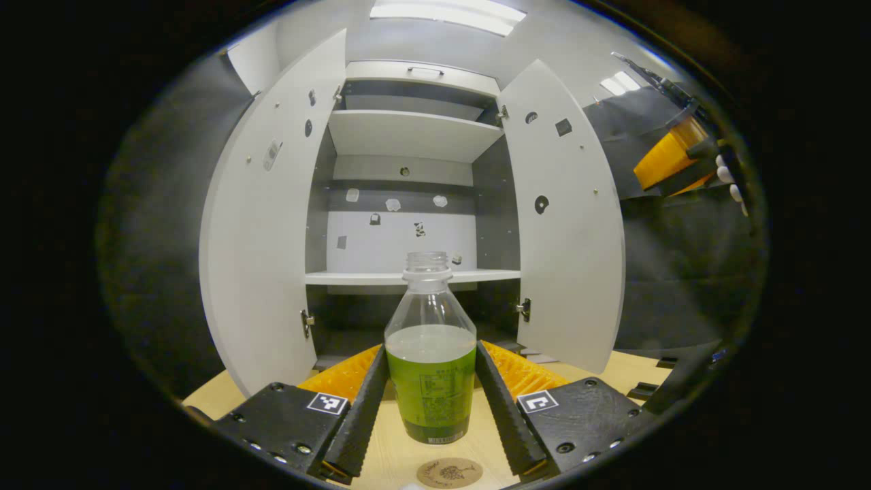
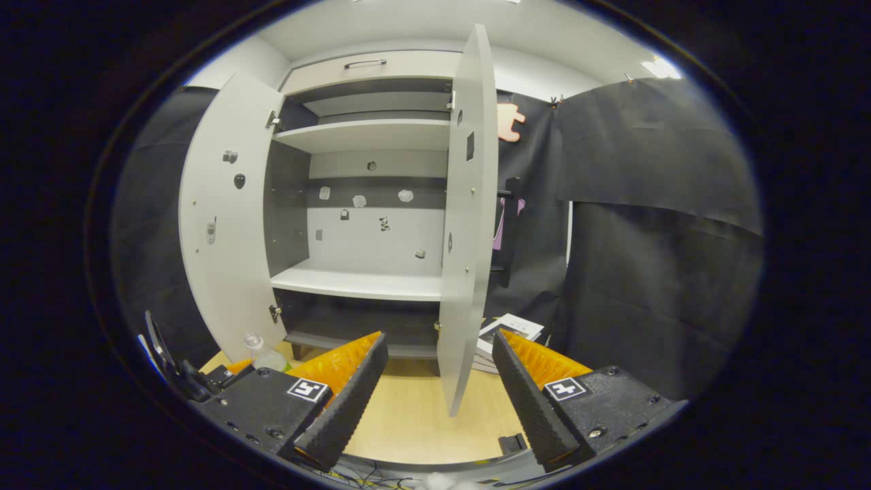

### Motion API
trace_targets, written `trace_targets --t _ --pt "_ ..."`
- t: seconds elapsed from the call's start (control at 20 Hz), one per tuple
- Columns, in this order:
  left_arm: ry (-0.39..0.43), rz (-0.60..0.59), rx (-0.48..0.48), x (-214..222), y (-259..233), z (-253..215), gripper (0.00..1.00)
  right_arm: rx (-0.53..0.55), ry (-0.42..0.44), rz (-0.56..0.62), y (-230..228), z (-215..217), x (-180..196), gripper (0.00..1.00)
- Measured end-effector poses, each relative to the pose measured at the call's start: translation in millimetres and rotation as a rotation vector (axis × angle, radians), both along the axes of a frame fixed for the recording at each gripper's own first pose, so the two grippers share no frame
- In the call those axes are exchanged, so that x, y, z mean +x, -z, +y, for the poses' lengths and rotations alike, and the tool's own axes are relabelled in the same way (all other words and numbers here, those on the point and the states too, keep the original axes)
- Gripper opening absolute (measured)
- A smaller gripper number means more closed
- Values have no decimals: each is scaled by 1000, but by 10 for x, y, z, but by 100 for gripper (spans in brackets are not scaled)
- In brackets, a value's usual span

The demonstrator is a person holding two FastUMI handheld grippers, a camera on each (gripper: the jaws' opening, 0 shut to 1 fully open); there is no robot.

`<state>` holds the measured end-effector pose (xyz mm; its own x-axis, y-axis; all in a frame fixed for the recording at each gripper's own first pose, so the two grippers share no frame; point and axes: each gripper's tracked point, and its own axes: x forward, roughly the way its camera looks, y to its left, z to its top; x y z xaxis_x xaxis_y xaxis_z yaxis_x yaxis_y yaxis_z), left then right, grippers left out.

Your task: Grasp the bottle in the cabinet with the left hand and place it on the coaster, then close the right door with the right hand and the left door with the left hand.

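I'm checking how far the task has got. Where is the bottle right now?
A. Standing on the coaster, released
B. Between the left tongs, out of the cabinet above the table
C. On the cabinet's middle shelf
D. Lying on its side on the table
B: in the left gripper view the bottle sits upright between the left tongs, in front of the open cabinet, with the coaster nearer the camera.

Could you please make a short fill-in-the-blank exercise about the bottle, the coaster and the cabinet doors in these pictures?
1. The left gripper is shut on the ____.
2. The liquid in the bottle is ____.
3. Both doors of the cabinet stand ____.
4. In the left gripper view the coaster lies on the table, ____ to the camera than the bottle.

Missing words: bottle; green; open; nearer
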<state>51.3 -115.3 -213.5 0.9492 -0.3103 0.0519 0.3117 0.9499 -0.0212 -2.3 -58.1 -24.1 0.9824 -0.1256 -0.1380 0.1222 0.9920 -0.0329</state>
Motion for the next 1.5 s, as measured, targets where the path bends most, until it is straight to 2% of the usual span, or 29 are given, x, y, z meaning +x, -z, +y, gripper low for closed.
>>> trace_targets --t 0.1,0.25,0.35,0.4,0.5,0.55,0.7,0.95,1.0,1.1,1.25,1.5 --pt "0 29 37 -42 275 -5 80 -11 -11 10 -4 32 11 100" --pt "14 71 31 -62 611 -47 76 -26 -21 15 -27 63 38 100" --pt "32 89 15 -72 772 -79 80 -37 -26 22 -20 96 55 100" --pt "37 101 13 -72 877 -98 76 -41 -29 29 1 117 61 100" --pt "45 116 19 -68 1036 -117 80 -35 -37 38 12 171 73 100" --pt "48 120 25 -68 1095 -123 76 -34 -44 38 1 211 88 100" --pt "54 134 50 -69 1262 -139 76 -46 -66 41 -19 290 122 100" --pt "70 117 59 -73 1287 -197 81 -51 -86 46 -38 365 138 100" --pt "70 120 61 -76 1297 -188 78 -51 -89 47 -30 377 137 100" --pt "67 129 77 -99 1300 -175 78 -57 -91 48 -19 384 137 100" --pt "60 113 101 -97 1202 -147 98 -56 -88 50 3 380 132 100" --pt "61 49 91 -67 769 -112 99 -40 -84 43 27 373 106 100"
